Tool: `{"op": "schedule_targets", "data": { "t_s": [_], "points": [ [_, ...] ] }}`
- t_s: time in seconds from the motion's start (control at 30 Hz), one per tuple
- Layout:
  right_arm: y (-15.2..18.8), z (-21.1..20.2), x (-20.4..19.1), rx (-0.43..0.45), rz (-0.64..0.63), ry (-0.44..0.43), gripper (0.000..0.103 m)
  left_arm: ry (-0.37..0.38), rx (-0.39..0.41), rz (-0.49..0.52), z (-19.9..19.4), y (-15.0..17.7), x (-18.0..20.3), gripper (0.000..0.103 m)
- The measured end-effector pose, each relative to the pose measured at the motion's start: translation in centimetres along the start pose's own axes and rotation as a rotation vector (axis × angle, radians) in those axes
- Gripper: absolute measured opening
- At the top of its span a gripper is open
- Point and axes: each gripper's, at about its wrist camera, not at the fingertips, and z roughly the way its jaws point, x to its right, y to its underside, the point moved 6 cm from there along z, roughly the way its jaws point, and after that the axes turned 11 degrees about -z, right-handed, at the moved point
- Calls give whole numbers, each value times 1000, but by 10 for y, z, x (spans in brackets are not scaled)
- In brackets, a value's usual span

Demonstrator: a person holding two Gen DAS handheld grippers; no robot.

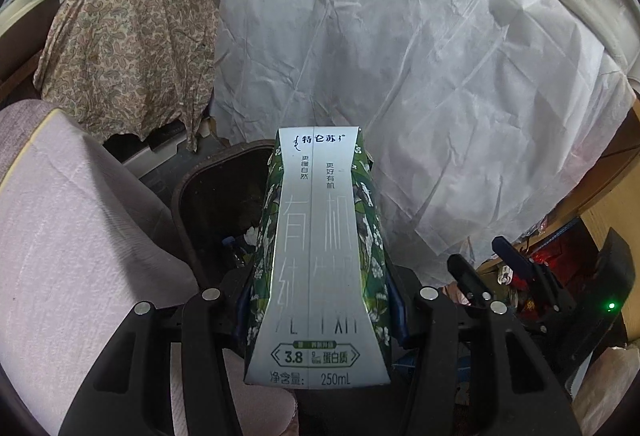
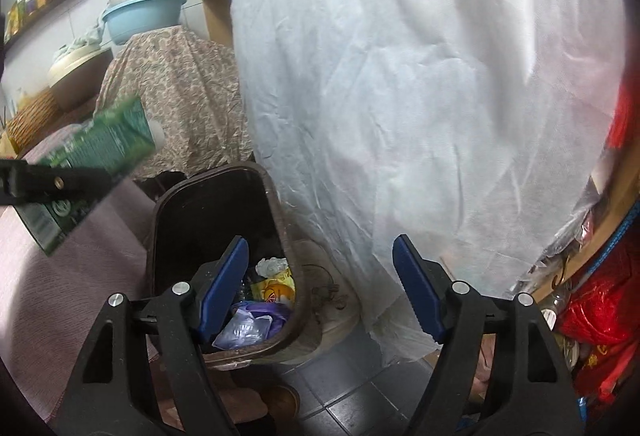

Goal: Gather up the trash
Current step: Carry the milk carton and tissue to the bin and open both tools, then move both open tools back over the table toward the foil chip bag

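Two claws up: our left claw [image 1: 320,300] is clamped on the milk carton [image 1: 316,256], long axis pointing forward toward the trash bin [image 1: 188,188] at centre-left, just beyond the carton, while our right claw [image 2: 320,288] gapes wide, empty, above the bin.

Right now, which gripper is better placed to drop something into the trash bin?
Left. The left gripper is shut on the milk carton, with the open trash bin just beyond it. The right gripper is open and holds nothing.
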Motion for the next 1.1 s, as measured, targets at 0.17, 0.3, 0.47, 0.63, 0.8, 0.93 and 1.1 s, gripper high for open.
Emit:
{"op": "schedule_targets", "data": {
  "t_s": [0.17,0.3,0.47,0.63,0.8,0.93,1.1],
  "points": [
    [2,1,1,-7,-3,-9,75,-15,-6,-11,3,1,-2,74],
    [4,0,-3,-4,-5,-22,75,9,27,-40,-11,-1,-4,86],
    [5,-2,-9,0,-4,-38,76,3,66,-7,-31,3,-3,89],
    [-2,-11,-22,18,-13,-62,76,-13,106,4,-46,6,-10,91],
    [-13,-24,-40,44,-44,-74,79,-5,120,-5,-66,10,-24,91],
    [-24,-36,-58,64,-64,-100,81,-7,162,-8,-94,14,-41,92],
    [-35,-51,-95,73,-118,-165,81,-28,206,0,-127,23,-65,95]
  ]
}}
